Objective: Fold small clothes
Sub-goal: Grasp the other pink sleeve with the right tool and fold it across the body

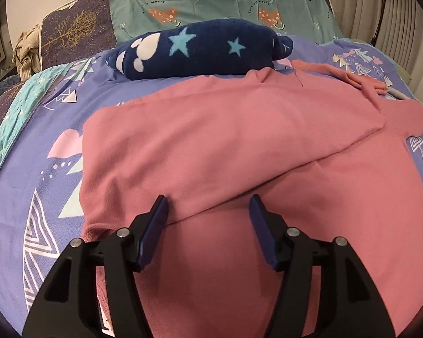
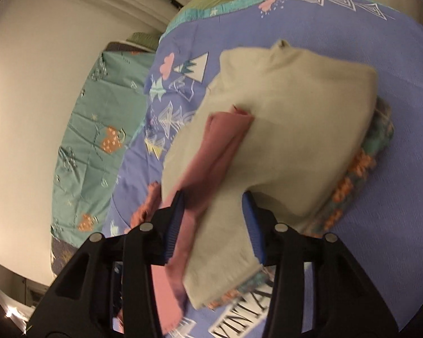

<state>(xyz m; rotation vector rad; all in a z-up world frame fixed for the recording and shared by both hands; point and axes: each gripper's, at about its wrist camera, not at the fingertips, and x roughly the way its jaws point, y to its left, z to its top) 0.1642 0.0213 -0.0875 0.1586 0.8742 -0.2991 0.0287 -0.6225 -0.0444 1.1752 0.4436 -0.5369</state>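
- Left gripper (image 1: 208, 201): jaws spread wide, nothing held between them; it hovers over the near part of the pink garment (image 1: 225, 146)
- Pink garment lies spread on the purple patterned bedspread (image 1: 42, 169); one layer is folded diagonally over the rest, its edge running from near-left to far-right
- One pink sleeve (image 1: 361, 83) reaches toward the far right of the bed
- Dark blue star-print fleece bundle (image 1: 200, 49) sits just beyond the far edge of the pink garment; whether the two touch cannot be told
- Teal printed pillow (image 1: 220, 2) stands at the far end behind the fleece bundle
- Right gripper (image 2: 214, 201): fingers apart, with beige and pink cloth lying between them; the view is blurred, so whether the pads (image 2: 176, 225) press the cloth cannot be told
- Beige garment (image 2: 282, 129), folded, rests on top of a teal and orange patterned item (image 2: 363, 166), which shows only along the right edge of the pile
- A pink strip of fabric (image 2: 220, 146) lies across the left side of the beige garment and runs down toward the right gripper's left finger
- The pile sits on the same purple bedspread
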